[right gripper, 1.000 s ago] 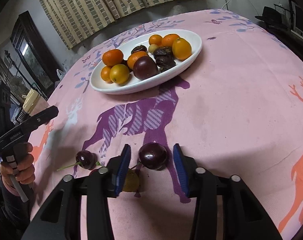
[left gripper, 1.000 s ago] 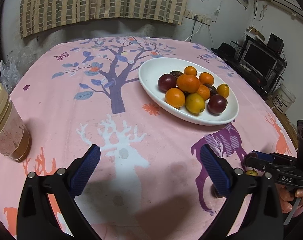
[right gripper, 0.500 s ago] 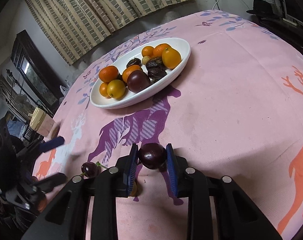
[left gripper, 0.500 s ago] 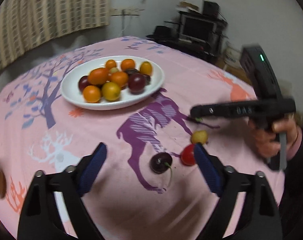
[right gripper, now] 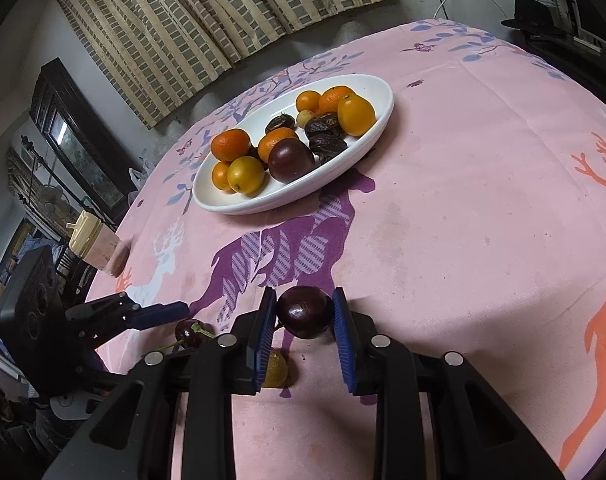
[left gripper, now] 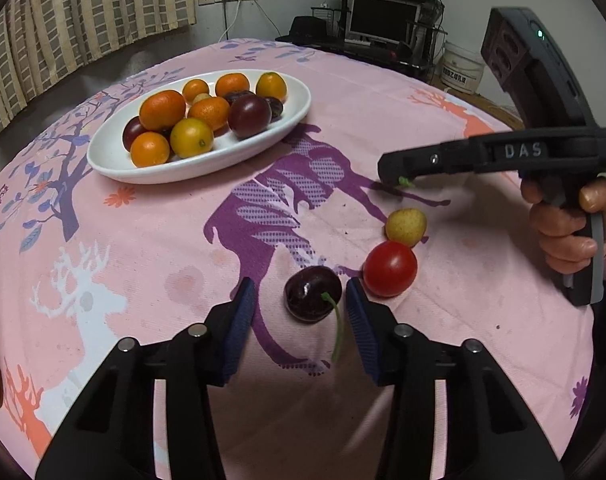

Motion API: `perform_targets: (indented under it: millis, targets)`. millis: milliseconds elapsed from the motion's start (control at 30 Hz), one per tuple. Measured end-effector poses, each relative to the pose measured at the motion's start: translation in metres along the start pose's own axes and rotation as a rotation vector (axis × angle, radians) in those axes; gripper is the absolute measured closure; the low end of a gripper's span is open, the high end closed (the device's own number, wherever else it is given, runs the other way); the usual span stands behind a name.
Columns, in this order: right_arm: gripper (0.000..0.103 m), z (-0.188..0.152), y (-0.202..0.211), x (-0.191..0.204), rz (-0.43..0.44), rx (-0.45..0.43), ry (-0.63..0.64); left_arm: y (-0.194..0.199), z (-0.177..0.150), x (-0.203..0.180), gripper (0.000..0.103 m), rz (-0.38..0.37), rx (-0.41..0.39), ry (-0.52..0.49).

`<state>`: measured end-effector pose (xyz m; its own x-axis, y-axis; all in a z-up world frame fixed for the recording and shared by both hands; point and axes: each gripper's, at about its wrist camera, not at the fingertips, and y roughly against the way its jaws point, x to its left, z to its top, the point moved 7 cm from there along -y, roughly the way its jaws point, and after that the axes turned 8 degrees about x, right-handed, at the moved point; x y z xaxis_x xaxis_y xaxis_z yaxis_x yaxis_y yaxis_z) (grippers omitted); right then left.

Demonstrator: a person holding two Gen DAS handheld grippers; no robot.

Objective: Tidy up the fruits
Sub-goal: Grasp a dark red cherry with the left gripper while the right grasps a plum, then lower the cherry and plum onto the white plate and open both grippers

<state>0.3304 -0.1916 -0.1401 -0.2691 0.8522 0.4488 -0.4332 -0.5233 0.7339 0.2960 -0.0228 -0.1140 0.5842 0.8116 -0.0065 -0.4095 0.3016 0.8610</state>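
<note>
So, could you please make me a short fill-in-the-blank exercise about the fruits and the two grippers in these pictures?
1. The right gripper is shut on a dark ____.
2. The cherry lies between the blue pads of the ____ gripper, untouched.
3. The oranges are piled on the white ____.
4. Beside the cherry lies a red tomato; behind that, a small fruit of ____ colour.

Missing words: plum; left; plate; yellow

Raised letters "DAS" on the side of the right gripper [left gripper: 395, 172].
</note>
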Motion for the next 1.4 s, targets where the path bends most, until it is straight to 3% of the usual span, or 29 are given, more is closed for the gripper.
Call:
perform_targets:
  millis: [167, 367, 533, 600, 800, 1000, 1200, 1267, 1333, 1400]
  targets:
    - [0.074, 0.0, 0.001, 0.0, -0.006, -0.006, 0.004, -0.005, -0.001, -0.004, 0.072, -0.009, 0.012, -0.018]
    - [0.074, 0.001, 0.004, 0.0, 0.0, -0.011, 0.008, -0.005, -0.001, -0.003, 0.074, -0.007, 0.012, -0.01]
    - [0.074, 0.02, 0.016, 0.008, 0.066, -0.057, 0.011, 0.013, 0.011, 0.007, 0.074, -0.033, -0.041, 0.04]
    - [0.074, 0.043, 0.021, 0.012, 0.051, -0.096, 0.031, 0.028, 0.029, 0.02, 0.074, -0.065, -0.089, 0.092]
    - [0.074, 0.116, 0.01, 0.014, 0.031, -0.171, 0.033, 0.043, 0.095, 0.08, 0.074, 0.031, -0.212, 0.248]
    - [0.074, 0.157, -0.026, 0.007, -0.017, -0.161, 0.047, 0.014, 0.143, 0.12, 0.074, 0.09, -0.203, 0.317]
    - [0.074, 0.166, -0.038, 0.003, -0.067, -0.149, 0.08, -0.016, 0.177, 0.133, 0.074, 0.12, -0.181, 0.33]
    - [0.074, 0.165, -0.034, 0.004, -0.076, -0.148, 0.092, -0.017, 0.181, 0.132, 0.057, 0.133, -0.187, 0.33]
    - [0.069, 0.162, -0.029, 0.006, -0.095, -0.157, 0.108, -0.011, 0.18, 0.13, 0.028, 0.158, -0.212, 0.333]
    - [0.067, 0.16, -0.025, 0.011, -0.116, -0.162, 0.127, 0.001, 0.176, 0.125, 0.021, 0.178, -0.237, 0.33]
